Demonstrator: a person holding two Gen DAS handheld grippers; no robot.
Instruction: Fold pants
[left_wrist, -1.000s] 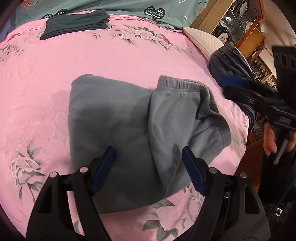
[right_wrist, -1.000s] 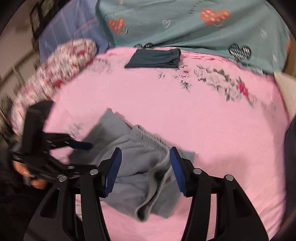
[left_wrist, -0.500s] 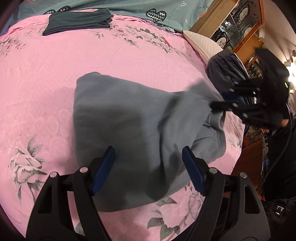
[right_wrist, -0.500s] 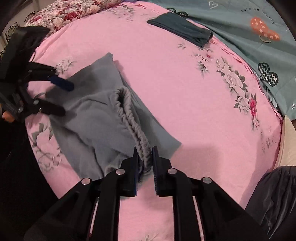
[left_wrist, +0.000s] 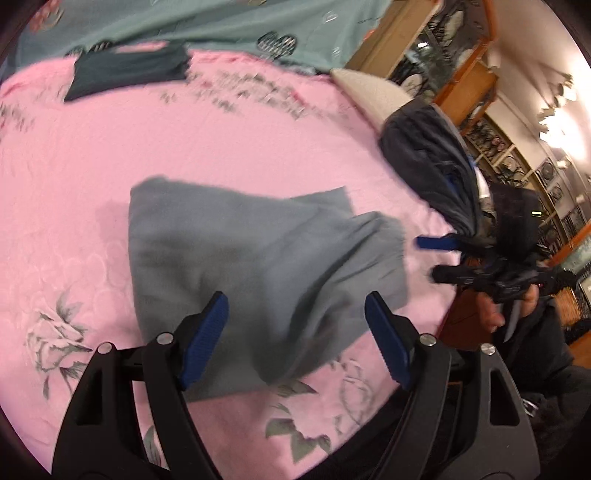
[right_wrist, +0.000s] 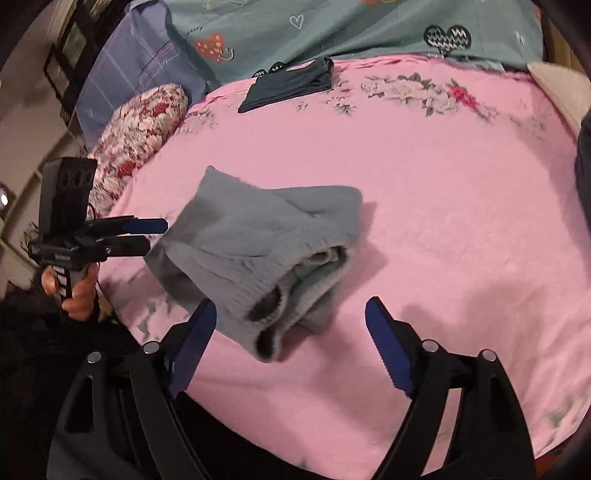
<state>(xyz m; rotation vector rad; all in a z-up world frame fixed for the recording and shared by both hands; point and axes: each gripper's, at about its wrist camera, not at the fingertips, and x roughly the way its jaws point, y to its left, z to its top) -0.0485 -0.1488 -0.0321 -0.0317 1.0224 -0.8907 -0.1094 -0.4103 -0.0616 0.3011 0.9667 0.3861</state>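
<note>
We are hovering both grippers over the grey pants, which are lying folded on the pink bed. Our left gripper is opening slightly, gripping nothing; our right gripper is opening too, its fingers released from the waistband.

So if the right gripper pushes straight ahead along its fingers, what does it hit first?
Most likely the folded grey fleece pants: their ribbed waistband end lies just ahead between the opening right gripper jaws, untouched. Depth is uncertain.
</note>
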